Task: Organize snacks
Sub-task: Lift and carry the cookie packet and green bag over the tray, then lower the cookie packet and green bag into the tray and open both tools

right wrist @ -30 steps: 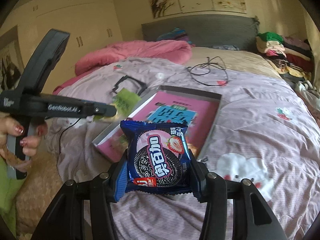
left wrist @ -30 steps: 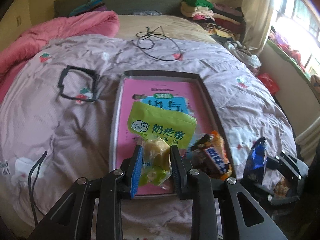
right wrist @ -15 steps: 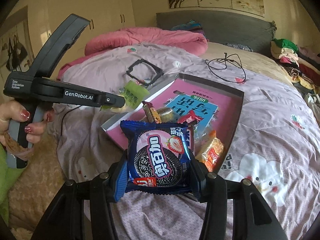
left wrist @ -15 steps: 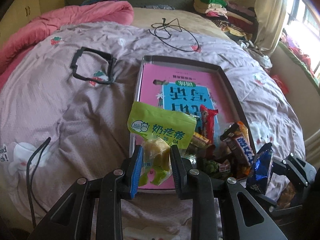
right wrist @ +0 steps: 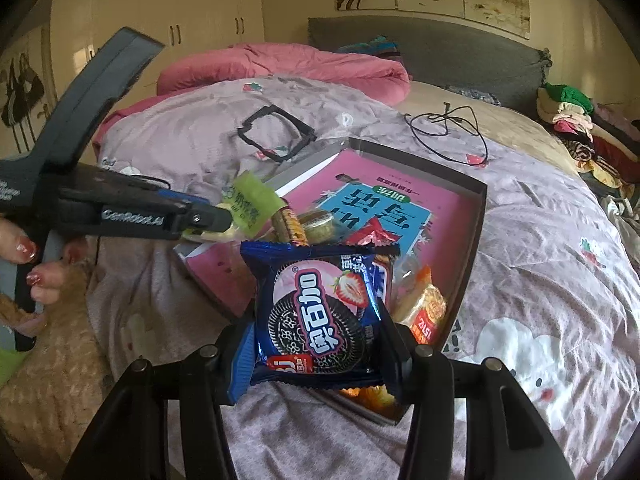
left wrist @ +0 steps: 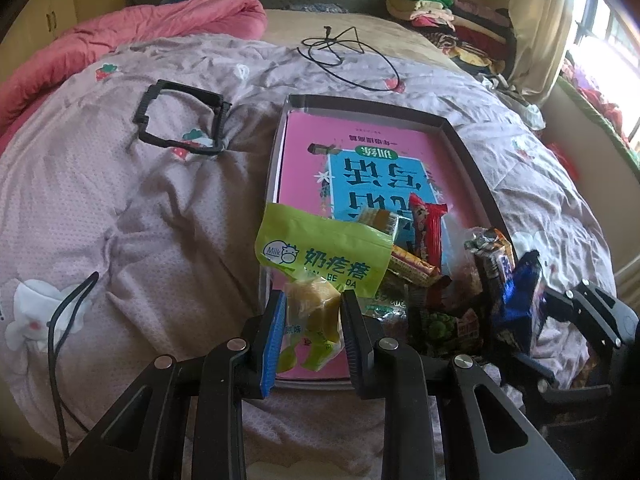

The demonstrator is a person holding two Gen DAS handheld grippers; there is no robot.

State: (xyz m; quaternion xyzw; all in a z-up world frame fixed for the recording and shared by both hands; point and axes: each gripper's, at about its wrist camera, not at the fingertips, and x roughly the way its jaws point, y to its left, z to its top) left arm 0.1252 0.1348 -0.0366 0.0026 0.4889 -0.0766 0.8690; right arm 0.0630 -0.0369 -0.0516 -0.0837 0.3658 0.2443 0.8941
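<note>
We hold two snacks over the near end of the shallow grey rectangular tray (left wrist: 472, 160), which sits on the mauve quilted bedspread (left wrist: 140, 208) with a pink-and-blue book lying flat inside it.

Left gripper (left wrist: 312, 320): jaws clamped on the lime-green plastic milk-candy pouch (left wrist: 320, 256), pinching its clear lower part where a yellowish block shows. The green printed header stands up at 12 o'clock from the fingertips, above the tray's near left corner.

Right gripper (right wrist: 316, 340): jaws closed on the dark blue foil-wrapped strawberry sandwich-cookie pack (right wrist: 320, 312), gripped by its left and right sides. The pack stands upright, face to the camera, over the tray's near edge.

Handling, as we judge it:
- Pouch: light, soft film that creases easily. The held block gives the pads something firm (the header alone would likely fold and slip).
- Cookie pack: light, slick foil, brittle contents. Hold across the flat body with moderate pressure; the crimped ends would slide.

The pile of loose wrapped snacks (left wrist: 432, 272) lies in the tray's near end, at 1 to 2 o'clock from the left fingertips, and directly behind the cookie pack in the right wrist view. The far half of the tray is bare book cover.

A black square frame (left wrist: 180, 120) lies at 10 o'clock, well apart from the tray.
</note>
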